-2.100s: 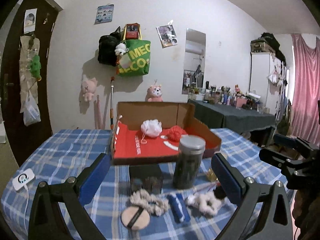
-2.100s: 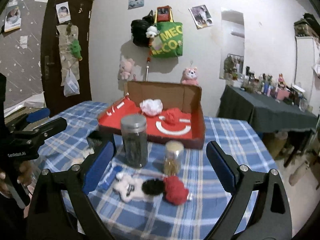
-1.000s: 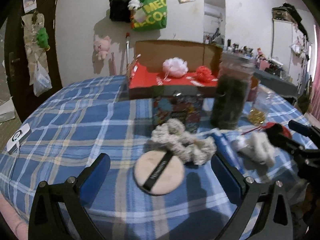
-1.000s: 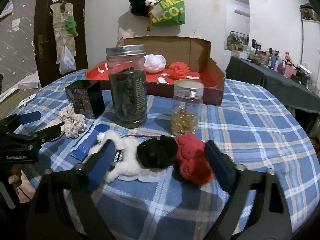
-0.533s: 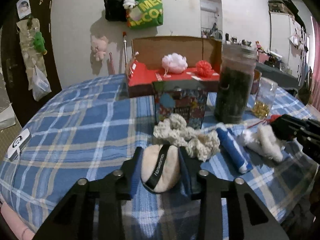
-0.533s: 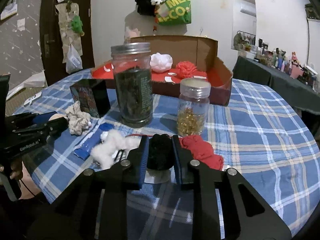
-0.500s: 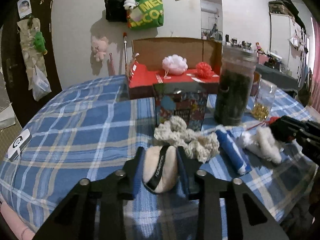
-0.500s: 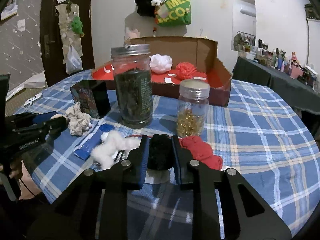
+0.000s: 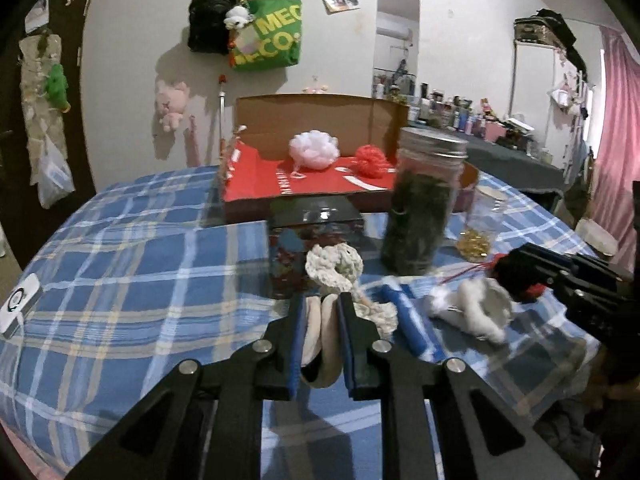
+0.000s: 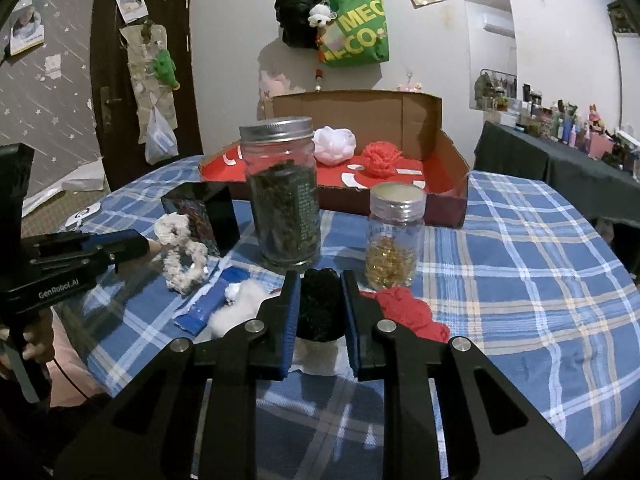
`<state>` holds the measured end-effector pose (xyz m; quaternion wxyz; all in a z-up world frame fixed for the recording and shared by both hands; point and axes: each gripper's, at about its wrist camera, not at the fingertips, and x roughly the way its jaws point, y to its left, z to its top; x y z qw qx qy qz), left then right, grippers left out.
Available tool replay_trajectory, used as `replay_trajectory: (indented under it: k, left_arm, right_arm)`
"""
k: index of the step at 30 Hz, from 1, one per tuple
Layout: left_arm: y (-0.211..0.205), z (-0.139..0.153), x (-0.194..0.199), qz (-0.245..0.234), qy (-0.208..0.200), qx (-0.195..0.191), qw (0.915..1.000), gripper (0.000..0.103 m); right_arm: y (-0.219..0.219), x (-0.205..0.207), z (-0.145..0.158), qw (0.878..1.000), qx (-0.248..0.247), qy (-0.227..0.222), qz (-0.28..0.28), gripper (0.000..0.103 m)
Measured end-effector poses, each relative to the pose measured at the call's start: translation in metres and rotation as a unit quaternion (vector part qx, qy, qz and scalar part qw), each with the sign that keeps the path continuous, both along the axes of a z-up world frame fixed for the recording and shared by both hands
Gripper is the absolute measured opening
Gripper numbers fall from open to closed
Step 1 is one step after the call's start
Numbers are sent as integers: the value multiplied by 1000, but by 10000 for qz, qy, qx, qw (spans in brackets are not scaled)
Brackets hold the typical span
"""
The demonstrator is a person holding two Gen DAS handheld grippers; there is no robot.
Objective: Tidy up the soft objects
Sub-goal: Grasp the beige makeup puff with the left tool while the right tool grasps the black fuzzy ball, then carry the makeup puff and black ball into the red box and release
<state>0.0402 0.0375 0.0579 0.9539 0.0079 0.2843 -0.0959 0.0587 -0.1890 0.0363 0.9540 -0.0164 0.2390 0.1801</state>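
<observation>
Both grippers clamped on soft items.
The left gripper (image 9: pixel 321 312) pinched the puff (image 9: pixel 320 332), folded between its jaws; the right gripper (image 10: pixel 320 292) squeezed the black scrunchie (image 10: pixel 320 308). Both looked light and squashy; a mid-body grip seemed safest, and the box (image 10: pixel 452 184) stood ahead.

A blue plaid cloth covers the worktop (image 10: pixel 520 248). On it stand an open cardboard box (image 10: pixel 452 196), a tall dark-filled jar (image 10: pixel 286 200), a small jar of golden capsules (image 10: pixel 394 236) and a dark printed box (image 10: pixel 204 220). Nearby lie a cream scrunchie (image 10: pixel 182 260), a blue packet (image 10: pixel 212 300), white fluff (image 10: pixel 236 306), a red scrunchie (image 10: pixel 412 312) and a white device (image 9: pixel 18 304).
</observation>
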Motion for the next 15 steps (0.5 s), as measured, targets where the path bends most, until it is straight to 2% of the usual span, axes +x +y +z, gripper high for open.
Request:
replay_trajectory:
  k: [11, 15]
  left_arm:
    - [-16, 29, -9, -426, -451, -223, 9978, 17]
    - [-28, 30, -6, -718, -444, -332, 9959, 17]
  right_arm:
    - [-1, -5, 11, 9998, 173, -119, 49, 19]
    - [1, -5, 12, 9994, 299, -77, 145, 19]
